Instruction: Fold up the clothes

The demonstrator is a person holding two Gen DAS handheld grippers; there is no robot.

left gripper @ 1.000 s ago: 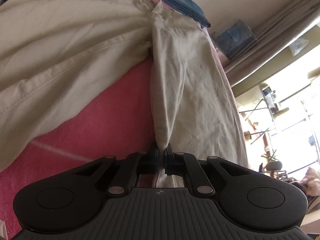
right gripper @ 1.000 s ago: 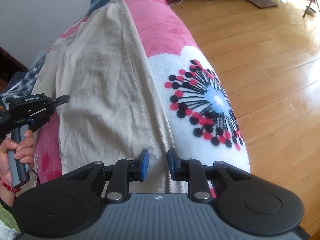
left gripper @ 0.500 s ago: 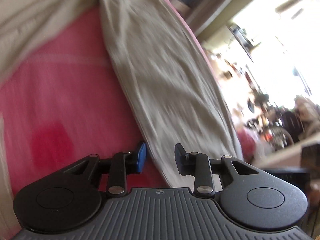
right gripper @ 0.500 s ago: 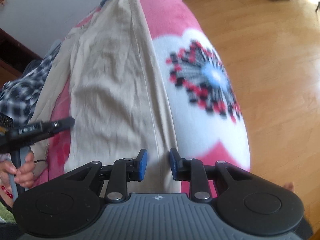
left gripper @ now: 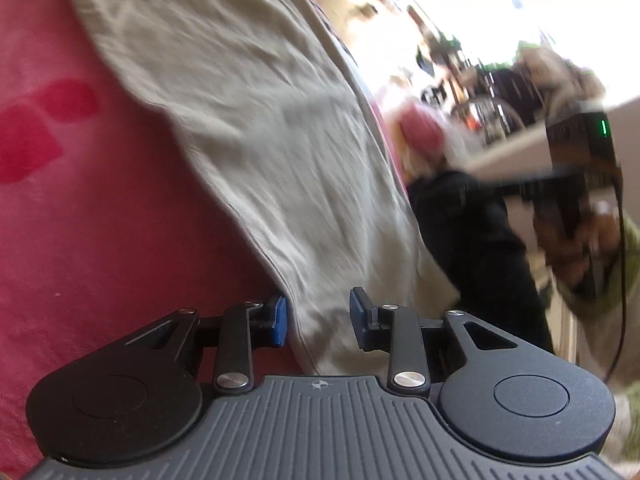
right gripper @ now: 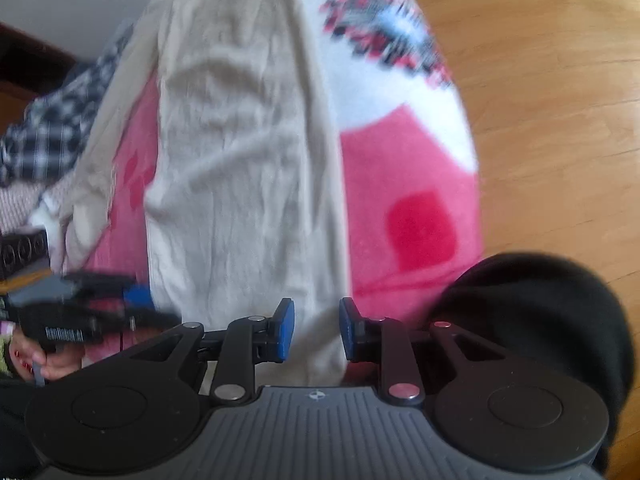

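Beige trousers (left gripper: 256, 152) lie spread on a pink blanket (left gripper: 100, 220), and one long leg (right gripper: 240, 160) runs towards both cameras. My left gripper (left gripper: 318, 318) is open, with the leg's left edge lying loose between its blue pads (left gripper: 279, 320). My right gripper (right gripper: 317, 328) is open too, straddling the right edge of the same leg near its end. In the right wrist view the left gripper (right gripper: 136, 304) shows as a blur at the lower left, held by a hand (right gripper: 52, 364). Both views are motion-blurred.
A plaid garment (right gripper: 60, 128) lies at the blanket's far left. The blanket has a white patch with a black and red pattern (right gripper: 384, 40). Wooden floor (right gripper: 552, 100) lies to the right. A black rounded shape (right gripper: 540, 320) sits close by the right gripper.
My left gripper was shut on a fold of the trouser leg and has let go and opened. Both grippers have drawn back along the leg towards its end.
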